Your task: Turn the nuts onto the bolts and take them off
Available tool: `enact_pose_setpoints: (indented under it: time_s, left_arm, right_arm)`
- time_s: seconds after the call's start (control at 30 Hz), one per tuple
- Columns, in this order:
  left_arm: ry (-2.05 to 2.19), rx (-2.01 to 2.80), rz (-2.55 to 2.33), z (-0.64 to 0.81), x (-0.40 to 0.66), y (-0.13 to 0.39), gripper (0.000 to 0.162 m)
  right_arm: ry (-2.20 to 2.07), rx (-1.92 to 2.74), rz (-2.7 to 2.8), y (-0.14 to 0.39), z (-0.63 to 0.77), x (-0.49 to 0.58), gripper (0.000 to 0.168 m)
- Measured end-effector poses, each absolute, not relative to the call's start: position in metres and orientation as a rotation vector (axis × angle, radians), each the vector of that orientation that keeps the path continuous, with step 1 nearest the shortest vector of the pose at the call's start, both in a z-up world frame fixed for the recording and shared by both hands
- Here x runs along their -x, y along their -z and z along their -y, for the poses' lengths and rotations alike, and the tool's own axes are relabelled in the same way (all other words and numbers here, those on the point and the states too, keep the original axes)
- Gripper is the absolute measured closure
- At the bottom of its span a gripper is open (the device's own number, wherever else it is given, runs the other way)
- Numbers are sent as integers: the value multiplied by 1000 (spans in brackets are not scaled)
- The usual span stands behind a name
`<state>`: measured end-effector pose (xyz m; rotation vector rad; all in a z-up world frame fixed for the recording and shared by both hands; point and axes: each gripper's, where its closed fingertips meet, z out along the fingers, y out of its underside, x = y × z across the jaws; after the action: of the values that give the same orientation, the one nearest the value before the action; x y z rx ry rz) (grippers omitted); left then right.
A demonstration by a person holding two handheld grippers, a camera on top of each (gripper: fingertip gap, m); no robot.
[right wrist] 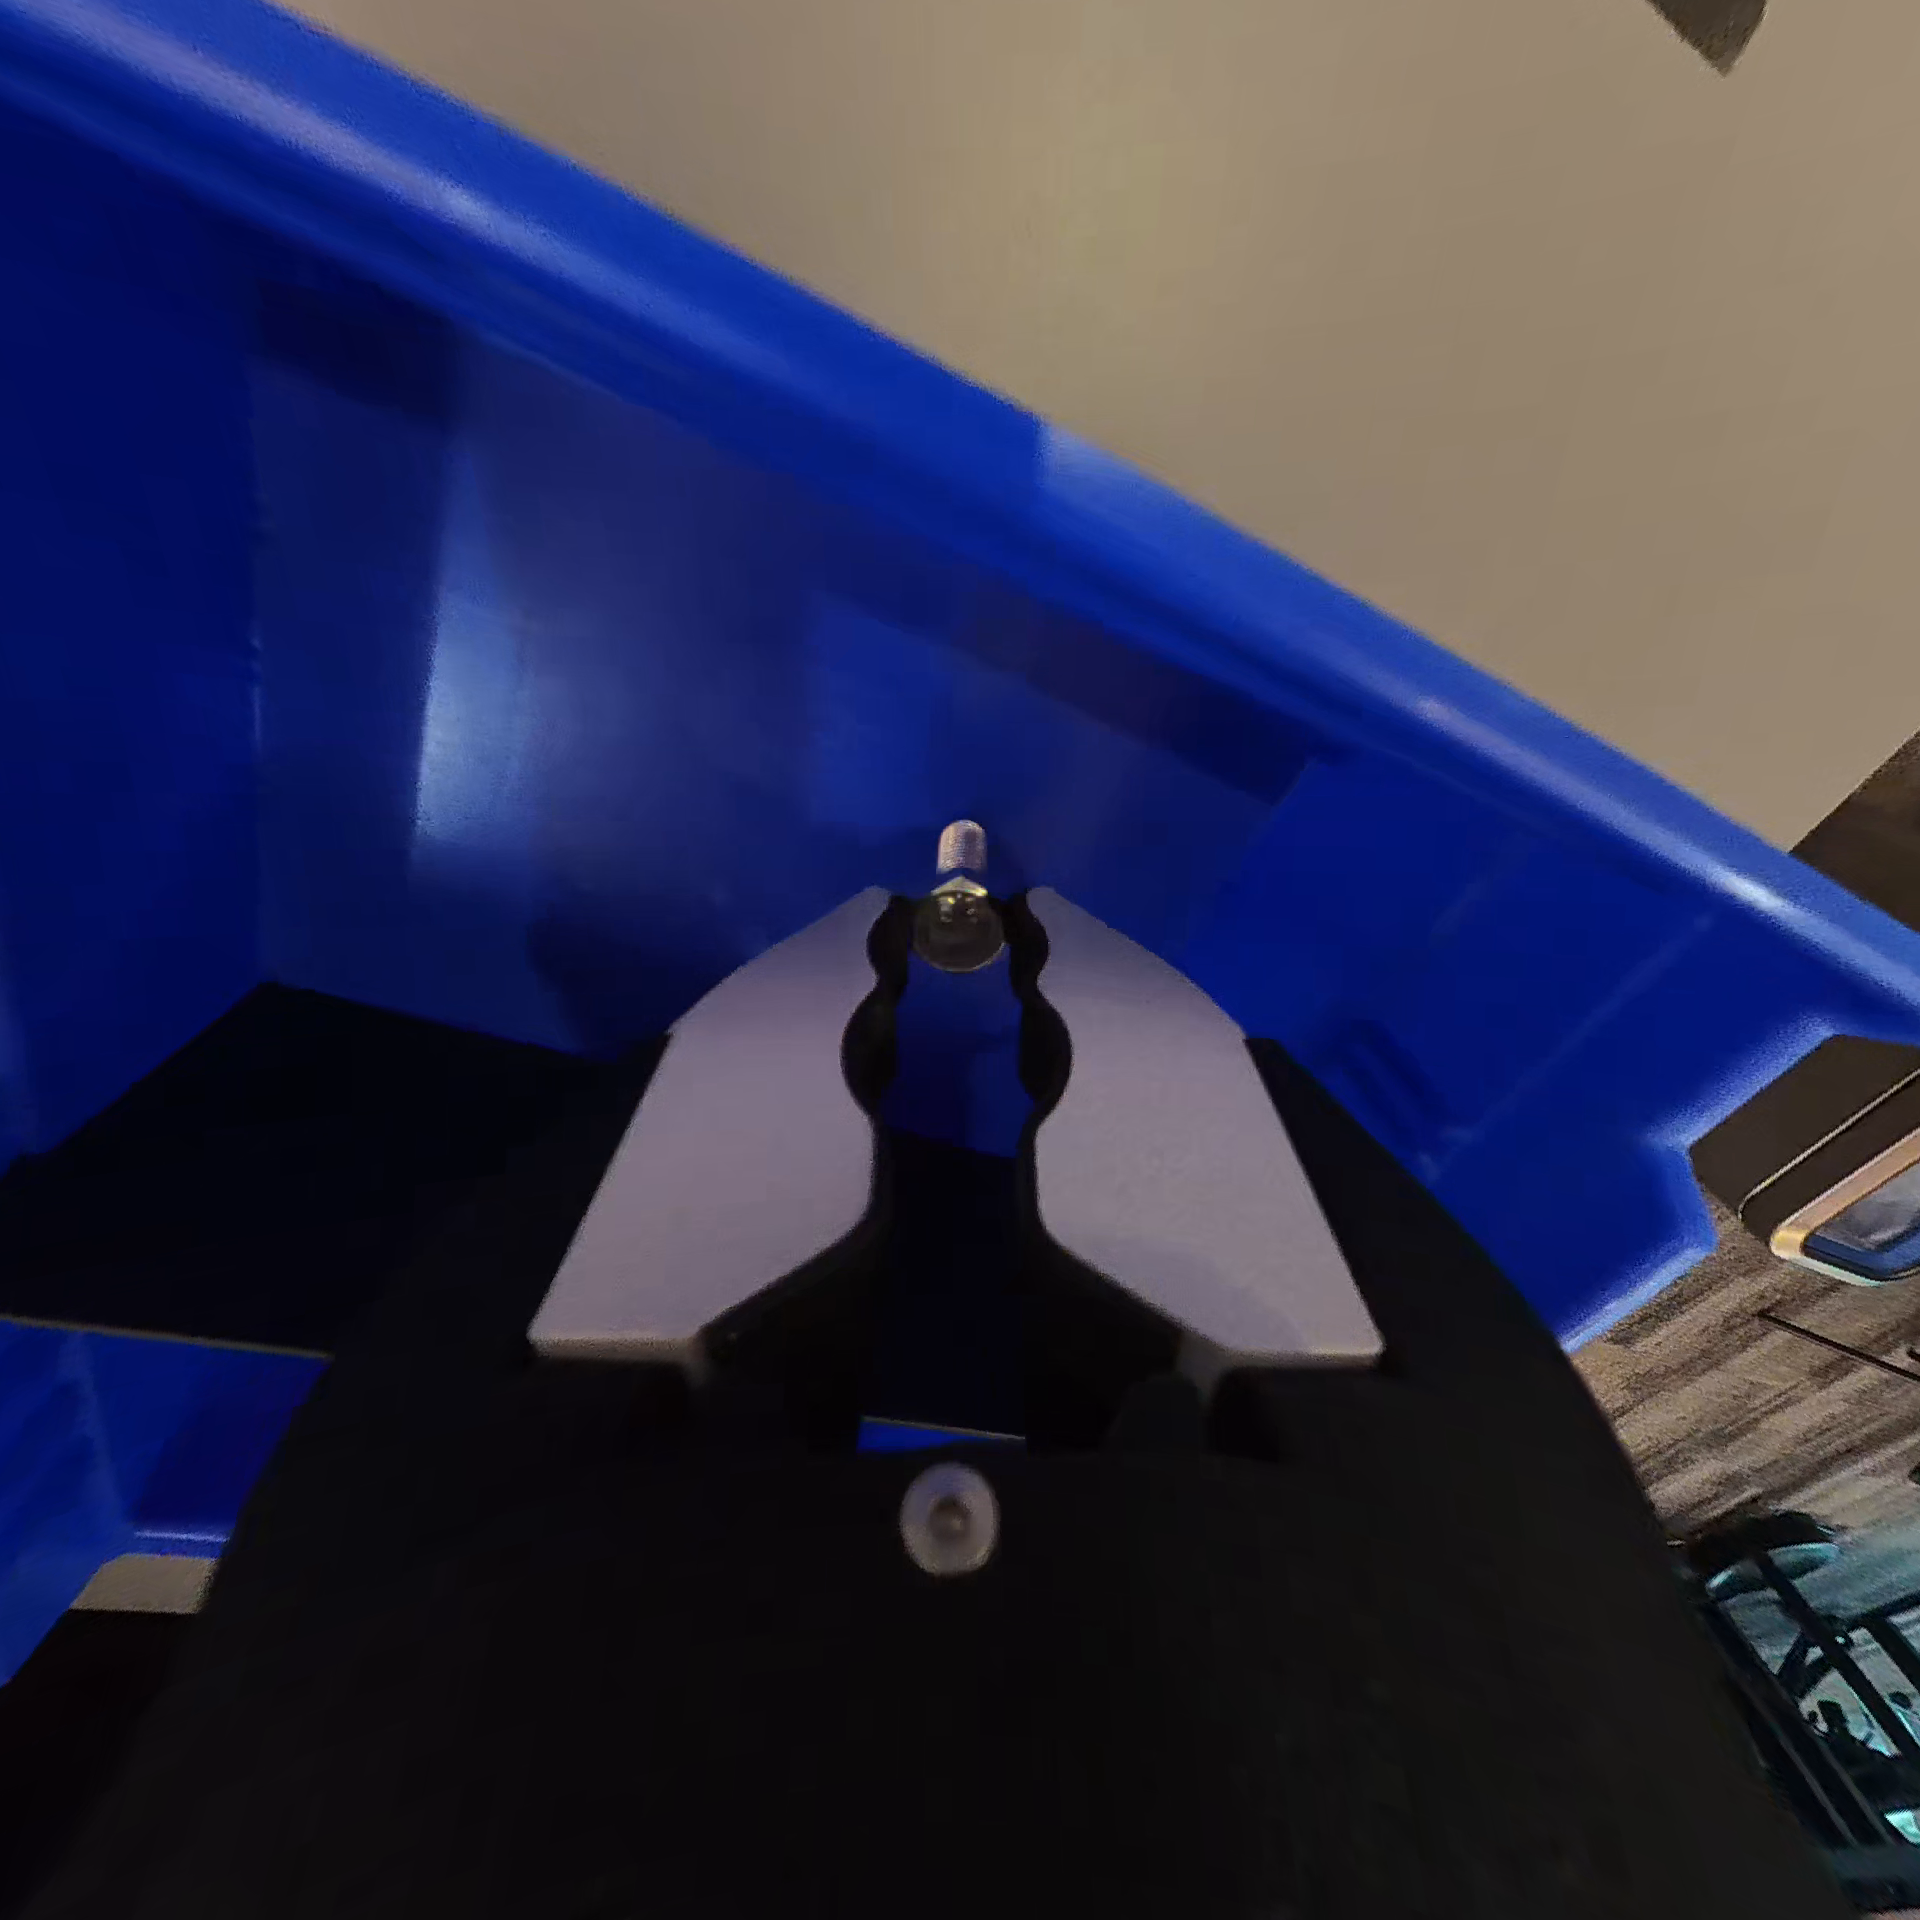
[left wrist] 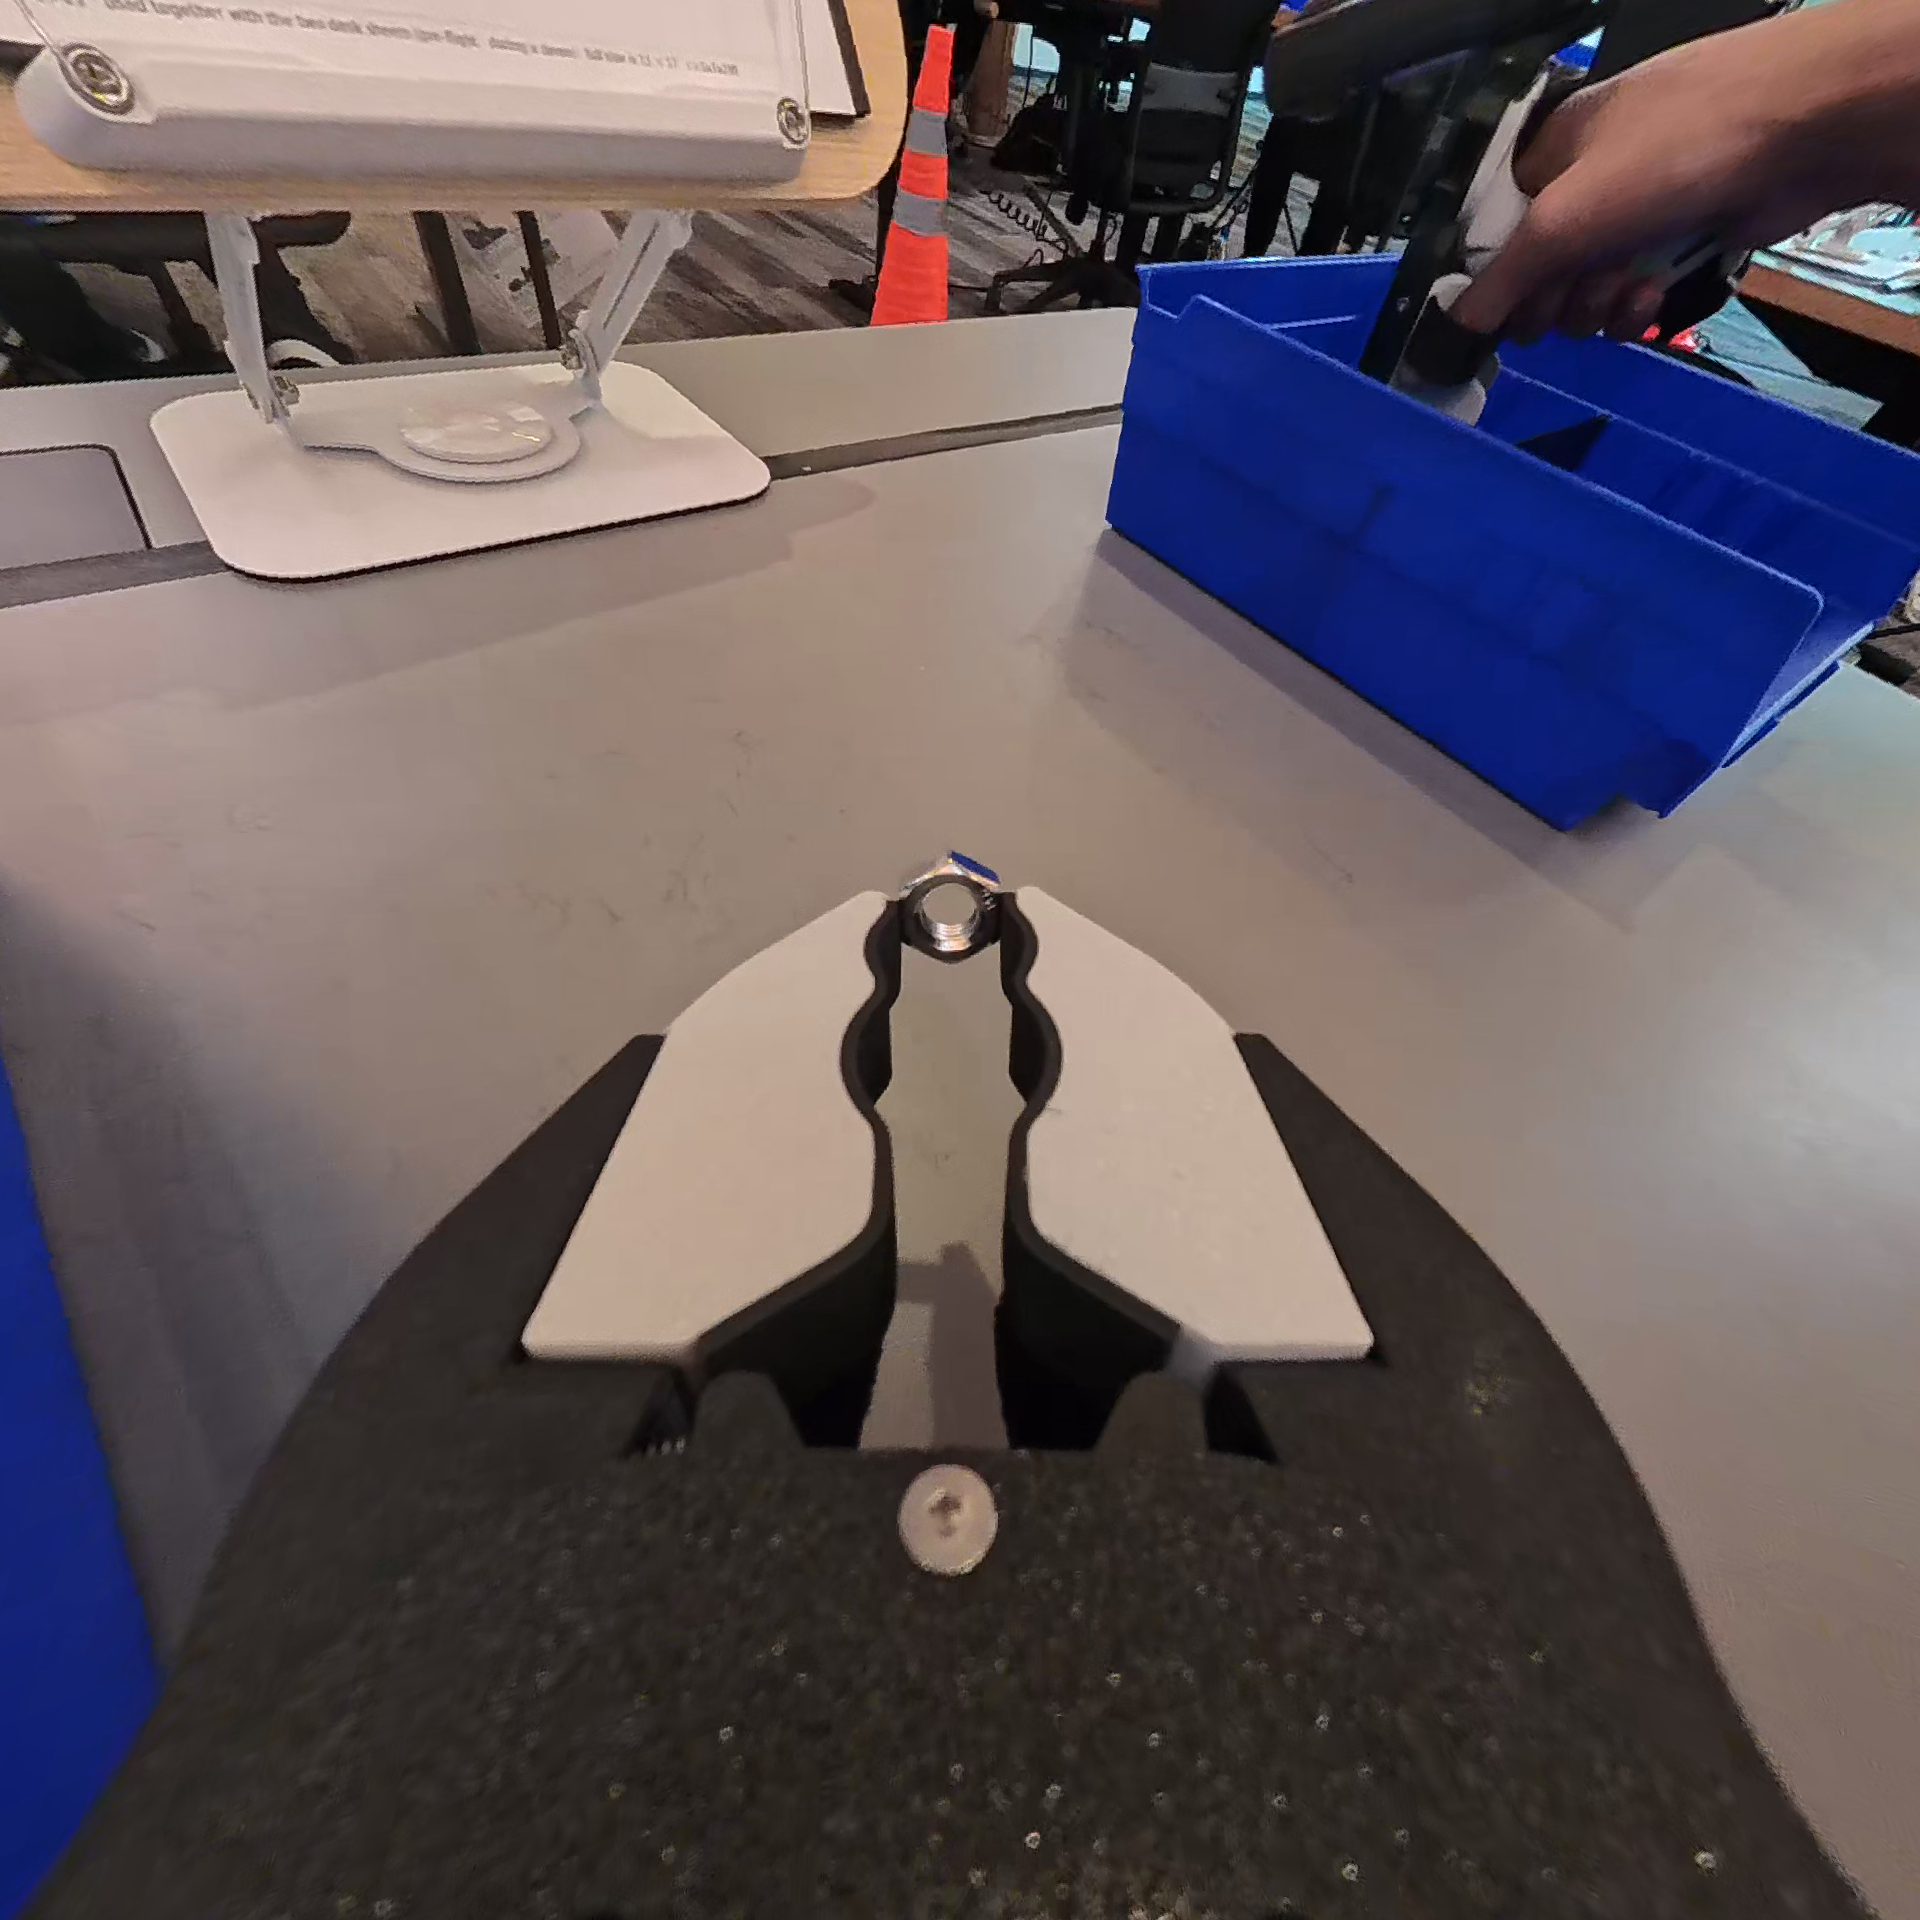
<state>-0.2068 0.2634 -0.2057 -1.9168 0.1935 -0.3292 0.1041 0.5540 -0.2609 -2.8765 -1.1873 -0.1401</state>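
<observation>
Pinching a nut (left wrist: 948, 920), the left jaws hover over the table (left wrist: 623, 779); right jaws clamp a bolt (right wrist: 958, 914).

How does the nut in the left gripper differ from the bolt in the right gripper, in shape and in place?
The nut is a short hexagonal ring with a threaded hole; the bolt has a head and a threaded shaft pointing forward. The nut is held over the grey table; the bolt is inside the blue bin. Both are silver metal, each pinched at fingertips.
</observation>
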Motion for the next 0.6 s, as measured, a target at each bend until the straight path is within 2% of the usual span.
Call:
enact_pose_setpoints:
  time_s: [0.1, 0.27, 0.33, 0.43, 0.5, 0.6]
  left_arm:
    - [338, 1921, -201, -263, 204, 207, 145]
    - [350, 1925, -206, -263, 205, 208, 145]
    - [354, 1927, -200, -264, 206, 209, 145]
    - [364, 1927, -202, -264, 208, 209, 145]
    - [359, 1913, -210, -264, 210, 206, 145]
    - [355, 1888, -244, -263, 211, 200, 145]
  right_arm:
    - [124, 2824, 1189, 249, -557, -103, 129]
    - [-25, 2539, 1106, 170, -540, -85, 123]
    - [-228, 2312, 1073, 128, -507, -54, 123]
    - [-767, 1941, 1101, 85, -407, 20, 124]
    - [-1102, 1722, 1127, 79, -332, 64, 124]
    - [-1408, 1583, 1155, 115, -249, 113, 123]
